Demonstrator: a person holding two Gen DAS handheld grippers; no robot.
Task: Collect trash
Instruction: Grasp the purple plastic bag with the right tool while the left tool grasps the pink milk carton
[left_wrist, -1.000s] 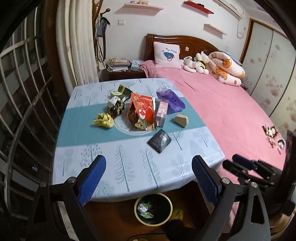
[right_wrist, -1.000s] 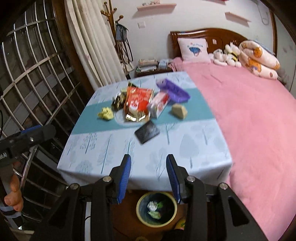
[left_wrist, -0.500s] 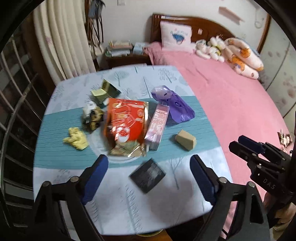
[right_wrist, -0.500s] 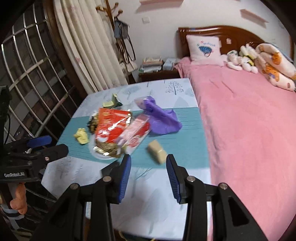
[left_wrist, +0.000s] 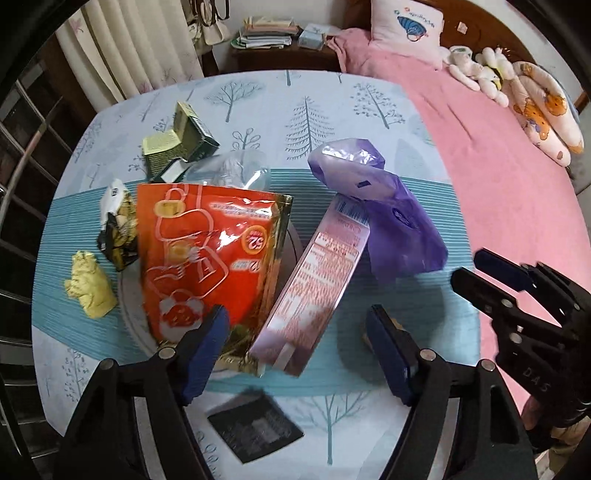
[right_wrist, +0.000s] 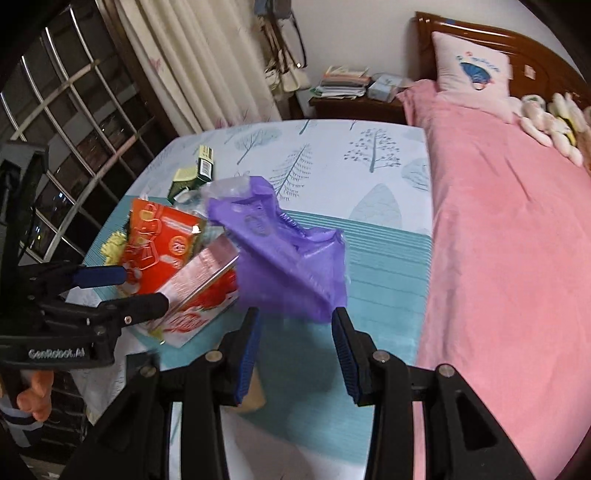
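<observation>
Both grippers have swung in over the table (left_wrist: 332, 96) since a second ago, so the bin under its edge is out of view now. Trash is sitting mid-table: red bag (left_wrist: 207, 254), pink box (left_wrist: 317, 284) leaning on it, purple bag (left_wrist: 384, 210) just beside, yellow wad (left_wrist: 88, 284) off to the side, black packet (left_wrist: 255, 430) nearest. Left gripper (left_wrist: 297, 349) is hanging over the pink box's near end, jaws closing but not touching it yet. Right gripper (right_wrist: 295, 349) is hovering half open by the purple bag (right_wrist: 288, 254), gripping nothing. Pink bed (right_wrist: 509, 240) is sitting alongside.
</observation>
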